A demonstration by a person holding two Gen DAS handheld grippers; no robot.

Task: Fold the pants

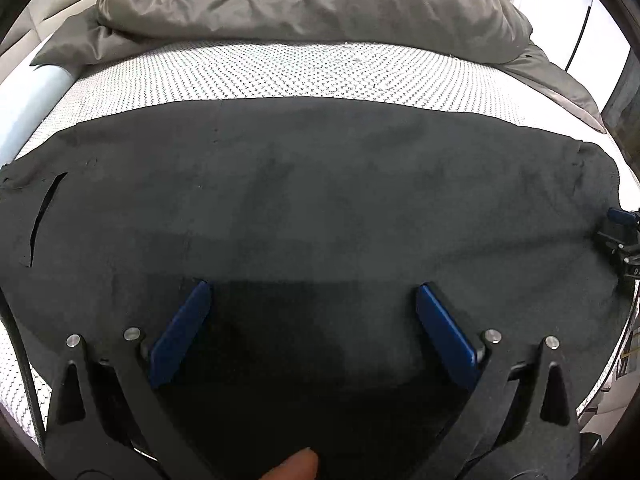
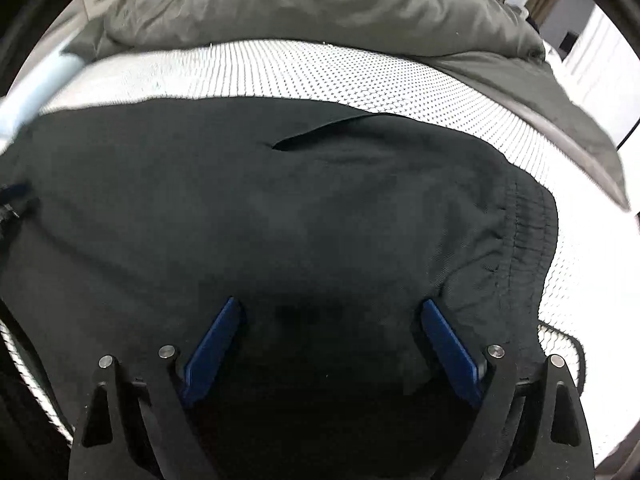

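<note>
My left gripper (image 1: 312,300) and right gripper (image 2: 334,318), two in all, both stand spread apart, empty, over one pair of dark pants (image 1: 320,200) lying flat. Beyond the pants: one patterned mattress (image 1: 280,72), then one grey duvet (image 1: 304,0).

Nothing here can be read. The pants (image 1: 304,200) carry no label or brand that shows, the patterned bed sheet (image 1: 280,72) has only a repeating weave, and the grey duvet (image 1: 300,4) at twelve o'clock is plain. No letters, numbers or signs appear in either view.
</note>
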